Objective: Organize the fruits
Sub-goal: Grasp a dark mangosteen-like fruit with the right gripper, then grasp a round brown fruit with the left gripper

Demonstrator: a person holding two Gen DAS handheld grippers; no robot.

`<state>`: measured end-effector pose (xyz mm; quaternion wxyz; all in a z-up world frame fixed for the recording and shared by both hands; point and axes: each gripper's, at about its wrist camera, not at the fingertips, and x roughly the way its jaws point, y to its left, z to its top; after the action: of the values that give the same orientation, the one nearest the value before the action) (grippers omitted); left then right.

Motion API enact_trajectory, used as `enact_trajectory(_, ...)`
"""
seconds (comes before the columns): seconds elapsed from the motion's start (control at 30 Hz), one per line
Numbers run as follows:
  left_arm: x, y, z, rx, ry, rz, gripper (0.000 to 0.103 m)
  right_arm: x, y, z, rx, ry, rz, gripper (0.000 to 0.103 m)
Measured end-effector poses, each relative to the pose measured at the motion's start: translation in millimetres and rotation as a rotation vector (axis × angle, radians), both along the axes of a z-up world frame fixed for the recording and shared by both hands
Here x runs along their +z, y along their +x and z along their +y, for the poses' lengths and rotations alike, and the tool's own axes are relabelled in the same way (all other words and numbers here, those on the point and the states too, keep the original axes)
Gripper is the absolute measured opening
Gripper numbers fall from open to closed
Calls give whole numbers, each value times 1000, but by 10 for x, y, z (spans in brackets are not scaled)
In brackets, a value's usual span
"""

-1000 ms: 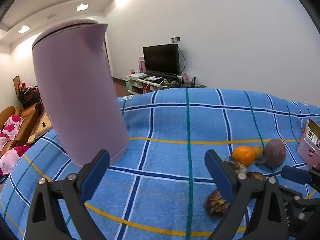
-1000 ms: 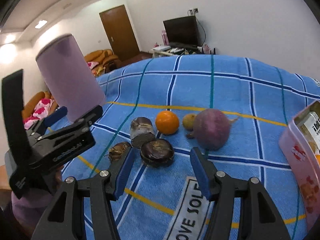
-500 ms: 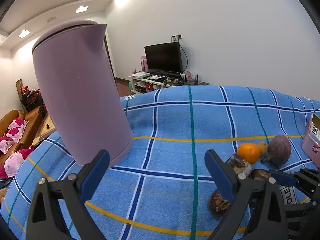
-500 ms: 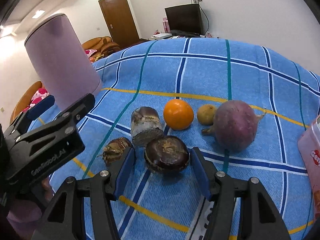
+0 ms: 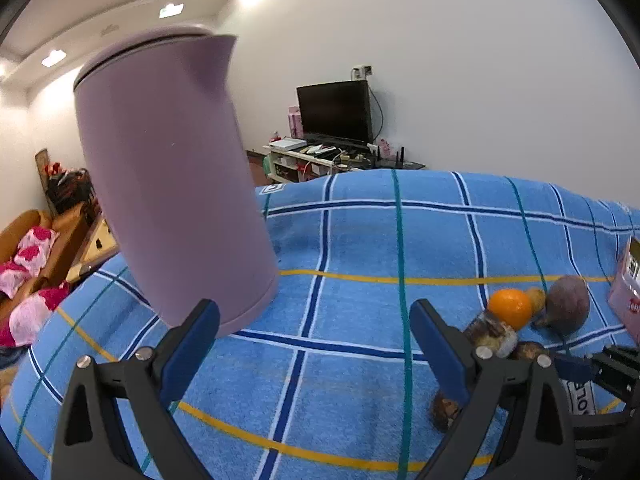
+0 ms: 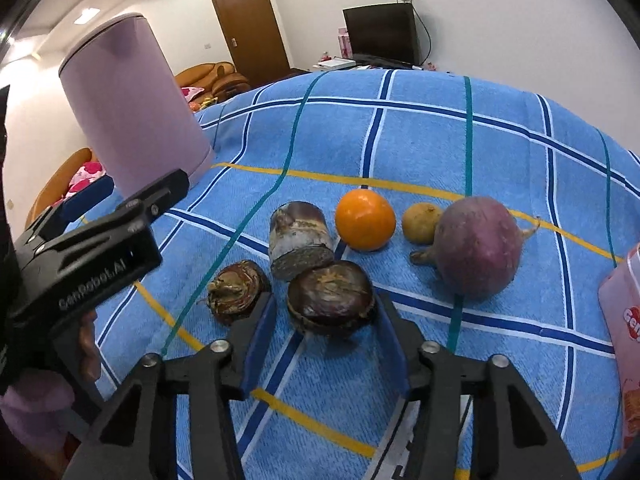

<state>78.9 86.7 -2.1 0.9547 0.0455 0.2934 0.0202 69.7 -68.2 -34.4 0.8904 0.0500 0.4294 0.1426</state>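
Observation:
On the blue checked cloth (image 6: pixel 420 140) lie an orange (image 6: pixel 365 220), a small yellow-brown fruit (image 6: pixel 420 222), a big purple root (image 6: pixel 476 248), a cut brown cylinder piece (image 6: pixel 300 236), a shrivelled brown fruit (image 6: pixel 236 290) and a dark round fruit (image 6: pixel 330 304). My right gripper (image 6: pixel 325 300) straddles the dark round fruit. Its jaws are closing; the right pad is at the fruit's side and a slim gap shows on the left. My left gripper (image 5: pixel 314 312) stands open over bare cloth with nothing between its fingers. The orange (image 5: pixel 510 308) lies to its right.
A tall purple kettle (image 5: pixel 172 184) stands just beyond the left gripper's left finger. A pink box (image 6: pixel 624 320) sits at the right edge, beside the purple root. The left gripper's body (image 6: pixel 100 248) is close to the shrivelled fruit's left.
My right gripper came forward and down until the dark round fruit sat between its fingers, and the fingers have drawn closer together. The left gripper has hardly moved.

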Motion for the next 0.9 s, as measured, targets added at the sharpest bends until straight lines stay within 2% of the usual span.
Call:
enact_trajectory(0.2, -37, 5, -67, -38, -3, 20, 98, -2, 46, 58, 11, -49, -11, 49)
enact_trajectory(0.37, -5, -20, -83, -88, -61, 17, 98, -14, 136, 143, -1, -62, -12, 49)
enact_trajectory(0.5, -7, -20, -109, -92, -51, 17, 98, -8, 127, 160, 10, -93, -18, 46)
enact_trajectory(0.67, -22, -2, -89, -79, -55, 27, 98, 11, 44, 85, -10, -44, -29, 45)
enact_trajectory(0.8, -15, -9, -85, -87, -66, 26, 98, 139, -157, -73, -56, -14, -99, 45)
enact_trajectory(0.9, -13, -44, -147, -138, -75, 33, 98, 272, -308, -192, -89, -34, -167, 45)
